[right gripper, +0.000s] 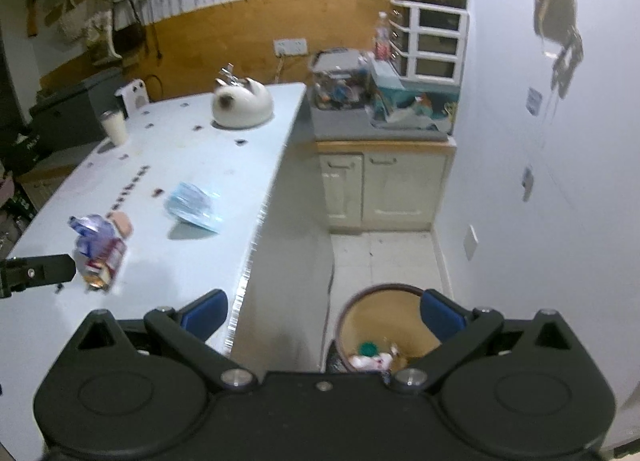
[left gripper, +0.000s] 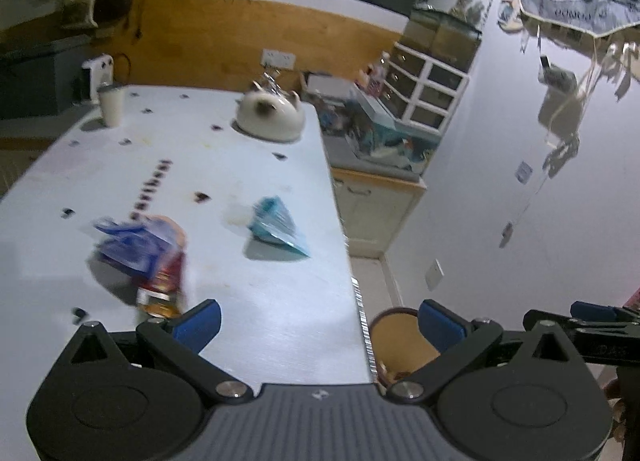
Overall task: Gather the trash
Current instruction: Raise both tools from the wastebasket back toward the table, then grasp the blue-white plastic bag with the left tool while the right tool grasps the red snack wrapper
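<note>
Two grippers hang spread wide with nothing between their fingers: the left gripper (left gripper: 320, 327) over the table (left gripper: 280, 301) edge, the right gripper (right gripper: 324, 313) above the bin (right gripper: 384, 325) on the floor beside the table. Trash lies in the bin. On the table rest a blue-red wrapper (right gripper: 100, 249) and, apart from it, a teal packet (right gripper: 194, 207). Farther back sit a cat (right gripper: 242, 105) and a cup (right gripper: 114, 127).

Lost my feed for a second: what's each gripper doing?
Left gripper: open, holding nothing.
Right gripper: open, holding nothing, above the trash bin.
</note>
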`<state>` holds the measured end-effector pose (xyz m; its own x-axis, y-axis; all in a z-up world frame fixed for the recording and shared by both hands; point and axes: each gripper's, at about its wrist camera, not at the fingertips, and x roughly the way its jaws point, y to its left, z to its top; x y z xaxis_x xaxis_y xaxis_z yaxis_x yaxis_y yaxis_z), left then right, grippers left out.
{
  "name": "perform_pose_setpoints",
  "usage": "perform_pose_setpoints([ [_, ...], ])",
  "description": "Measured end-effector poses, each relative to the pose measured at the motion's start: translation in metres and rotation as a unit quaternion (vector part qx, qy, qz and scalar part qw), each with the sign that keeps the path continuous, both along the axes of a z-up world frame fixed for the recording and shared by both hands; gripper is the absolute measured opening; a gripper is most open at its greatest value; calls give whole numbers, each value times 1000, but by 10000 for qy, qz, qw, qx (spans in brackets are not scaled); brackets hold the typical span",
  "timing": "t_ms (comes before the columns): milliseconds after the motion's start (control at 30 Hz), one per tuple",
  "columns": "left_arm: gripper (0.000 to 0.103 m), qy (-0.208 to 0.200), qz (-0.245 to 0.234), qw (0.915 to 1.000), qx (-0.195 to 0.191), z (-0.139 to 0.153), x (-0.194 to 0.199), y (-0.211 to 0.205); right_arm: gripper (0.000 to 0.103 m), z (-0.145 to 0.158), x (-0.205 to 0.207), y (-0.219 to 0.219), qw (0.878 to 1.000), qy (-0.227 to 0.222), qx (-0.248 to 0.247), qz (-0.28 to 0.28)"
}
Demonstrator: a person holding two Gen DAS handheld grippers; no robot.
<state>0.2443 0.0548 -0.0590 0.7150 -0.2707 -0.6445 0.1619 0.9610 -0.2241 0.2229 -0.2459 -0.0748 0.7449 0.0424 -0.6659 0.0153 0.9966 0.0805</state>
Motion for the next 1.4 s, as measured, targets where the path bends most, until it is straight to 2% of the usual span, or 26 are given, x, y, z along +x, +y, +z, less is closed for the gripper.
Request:
perform_pose_setpoints([
  [467,103,-402,277,9987,130,18,-9,108,103,24,-1,116,9987,-442,-42,262],
  [633,103,-441,313,9984,180,18,2,134,103,28,11,157,9977,-529,-45,425],
  [800,103,-430,551,9975,75,13,22,155,103,29,25,187,9964,-572,-26,632],
  [1000,103,-211,921,9953,-234,-5,61,178,103,16,54,211,9957,-509,68,773],
  [1100,103,46,1216,9914,-473,-19,84,186,103,2,73,222,9956,-404,141,831],
  [1167,103,281,1408,9868,-749,-30,101,191,103,-10,86,230,9949,-301,146,953],
  [1300,103,626,1692,9779,-1059,-49,126,196,103,-37,110,250,9923,-142,-15,1231],
  [1400,103,970,1918,9672,-1354,-63,144,200,103,-56,126,265,9897,-67,-30,1428],
])
